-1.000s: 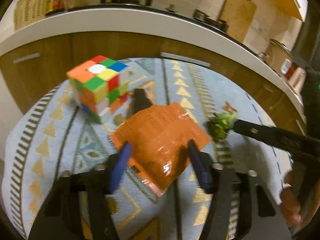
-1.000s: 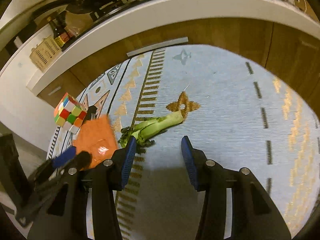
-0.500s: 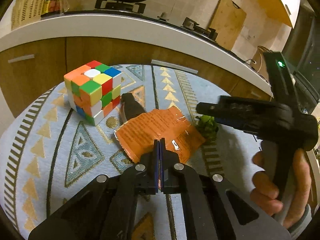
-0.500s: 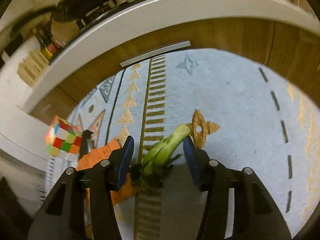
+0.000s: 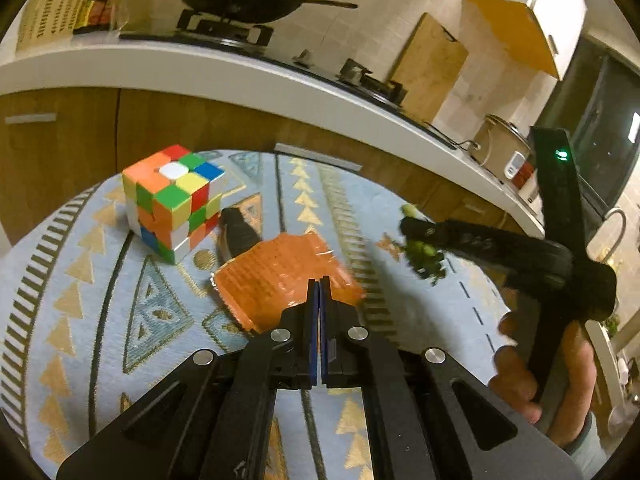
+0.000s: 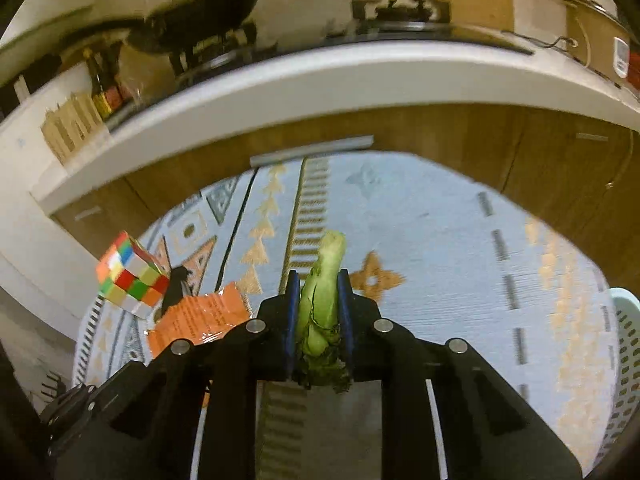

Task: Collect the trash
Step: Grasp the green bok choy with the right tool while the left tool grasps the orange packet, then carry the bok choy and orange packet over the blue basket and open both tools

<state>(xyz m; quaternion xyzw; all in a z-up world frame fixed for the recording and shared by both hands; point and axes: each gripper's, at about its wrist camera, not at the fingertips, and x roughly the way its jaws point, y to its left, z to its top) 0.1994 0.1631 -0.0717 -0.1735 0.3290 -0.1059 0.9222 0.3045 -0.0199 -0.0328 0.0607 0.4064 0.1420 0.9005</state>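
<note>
An orange foil wrapper (image 5: 276, 280) lies on the patterned rug, its near edge pinched and raised a little by my left gripper (image 5: 319, 285), which is shut on it. The wrapper (image 6: 200, 316) also shows in the right wrist view. A green vegetable stalk (image 6: 326, 256) sits between the blue pads of my right gripper (image 6: 319, 280), whose jaws are closing and pressing on it; its leafy end hangs below the pads. In the left wrist view the right gripper (image 5: 416, 232) holds the stalk (image 5: 426, 258) just above the rug, with a person's hand on its handle.
A colourful puzzle cube (image 5: 172, 196) stands on the rug (image 5: 80, 280) left of the wrapper, with a small black object (image 5: 238, 232) beside it. A white slotted basket (image 6: 624, 340) stands at the right edge. Wooden cabinet doors (image 6: 500, 148) and a countertop close off the far side.
My left jaws went from open around the wrapper to shut on its edge. My right gripper moved over the stalk, closed on it and lifted it off the rug.
</note>
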